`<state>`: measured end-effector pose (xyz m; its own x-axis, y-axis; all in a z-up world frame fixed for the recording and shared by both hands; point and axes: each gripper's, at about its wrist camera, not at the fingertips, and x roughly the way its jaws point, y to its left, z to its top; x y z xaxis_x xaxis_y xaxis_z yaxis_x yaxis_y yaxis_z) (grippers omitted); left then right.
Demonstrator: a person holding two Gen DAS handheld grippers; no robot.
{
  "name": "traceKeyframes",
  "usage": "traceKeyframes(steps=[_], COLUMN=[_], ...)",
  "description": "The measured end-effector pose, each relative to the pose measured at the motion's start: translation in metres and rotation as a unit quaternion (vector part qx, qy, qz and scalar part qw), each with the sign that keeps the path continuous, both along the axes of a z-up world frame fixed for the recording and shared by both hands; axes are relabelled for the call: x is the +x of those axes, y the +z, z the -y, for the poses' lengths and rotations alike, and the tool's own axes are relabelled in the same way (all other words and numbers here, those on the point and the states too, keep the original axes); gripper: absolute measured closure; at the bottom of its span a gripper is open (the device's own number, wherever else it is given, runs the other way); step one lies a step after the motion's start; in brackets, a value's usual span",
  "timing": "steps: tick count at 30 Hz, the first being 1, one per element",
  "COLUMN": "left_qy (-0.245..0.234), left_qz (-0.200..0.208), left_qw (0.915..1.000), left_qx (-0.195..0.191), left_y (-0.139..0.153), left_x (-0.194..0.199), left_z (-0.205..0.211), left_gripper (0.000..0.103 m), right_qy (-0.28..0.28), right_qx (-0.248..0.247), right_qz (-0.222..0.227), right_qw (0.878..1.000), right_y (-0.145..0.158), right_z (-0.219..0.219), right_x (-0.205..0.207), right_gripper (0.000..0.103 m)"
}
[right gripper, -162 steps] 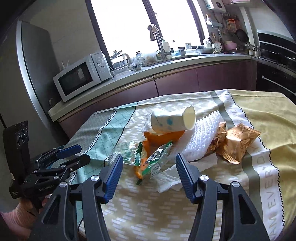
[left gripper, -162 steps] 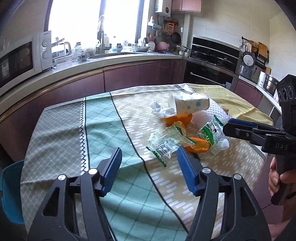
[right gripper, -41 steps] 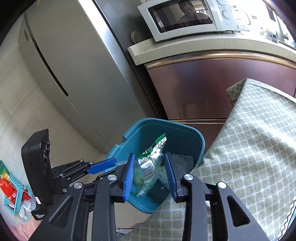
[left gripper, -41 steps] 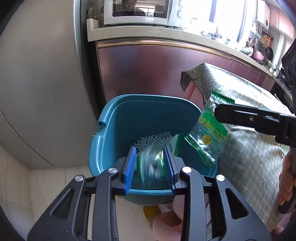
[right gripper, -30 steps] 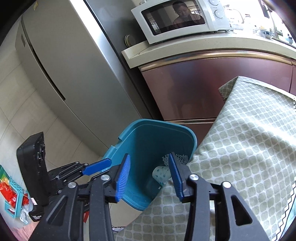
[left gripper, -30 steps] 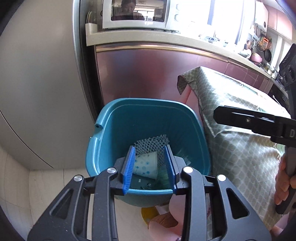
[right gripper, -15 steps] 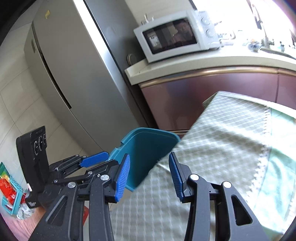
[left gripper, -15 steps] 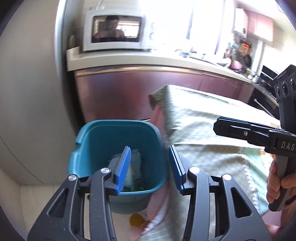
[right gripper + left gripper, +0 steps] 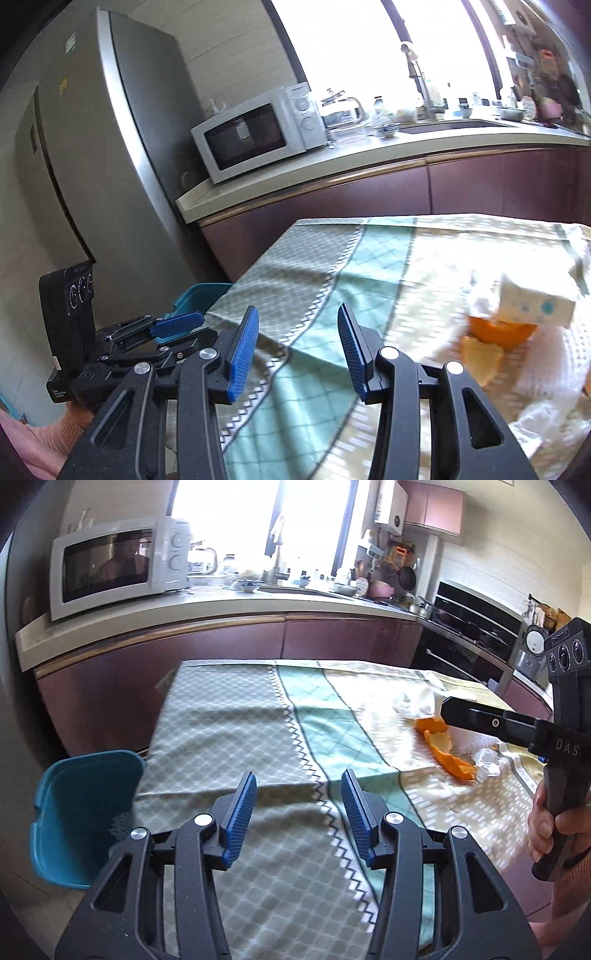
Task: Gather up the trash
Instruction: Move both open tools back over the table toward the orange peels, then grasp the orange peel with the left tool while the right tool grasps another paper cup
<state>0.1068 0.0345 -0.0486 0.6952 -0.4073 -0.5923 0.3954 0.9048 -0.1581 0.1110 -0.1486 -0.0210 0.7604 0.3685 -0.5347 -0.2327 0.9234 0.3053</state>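
Nearest, the left tool (image 9: 297, 814) stands released with nothing between its blue pads; its jaws have just been opening wider, and the wrapper it carried a moment ago is gone. The right tool (image 9: 295, 345) is likewise released and empty, its wrapper dropped too. Both have swung away from the blue bin (image 9: 79, 812), which stands on the floor just off the surface's left edge, to face the surface (image 9: 236, 716) again. That delivery looks done; another pickup seems next. Further on, toward the surface's far right corner, the remaining trash waits: orange peel (image 9: 445, 751), crumpled tissue (image 9: 487, 764) and a paper cup (image 9: 535, 304) resting on peel.
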Motion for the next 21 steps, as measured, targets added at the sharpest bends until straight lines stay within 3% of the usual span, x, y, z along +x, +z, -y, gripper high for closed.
traceKeyframes(steps=[9, 21], left_qy=[-0.083, -0.132], left_qz=[-0.015, -0.053], left_qw=[0.9964, 0.9897], left_qx=[0.011, 0.014], left_y=[-0.006, -0.018], left_x=[0.008, 0.029], left_z=[0.092, 0.168], left_gripper=[0.056, 0.058], right_qy=[-0.109, -0.143], right_qx=[0.001, 0.012], right_qz=[0.003, -0.006], right_qw=[0.994, 0.99], right_y=[-0.005, -0.02], right_z=[0.094, 0.149], right_x=[-0.018, 0.0], right_gripper=[0.061, 0.061])
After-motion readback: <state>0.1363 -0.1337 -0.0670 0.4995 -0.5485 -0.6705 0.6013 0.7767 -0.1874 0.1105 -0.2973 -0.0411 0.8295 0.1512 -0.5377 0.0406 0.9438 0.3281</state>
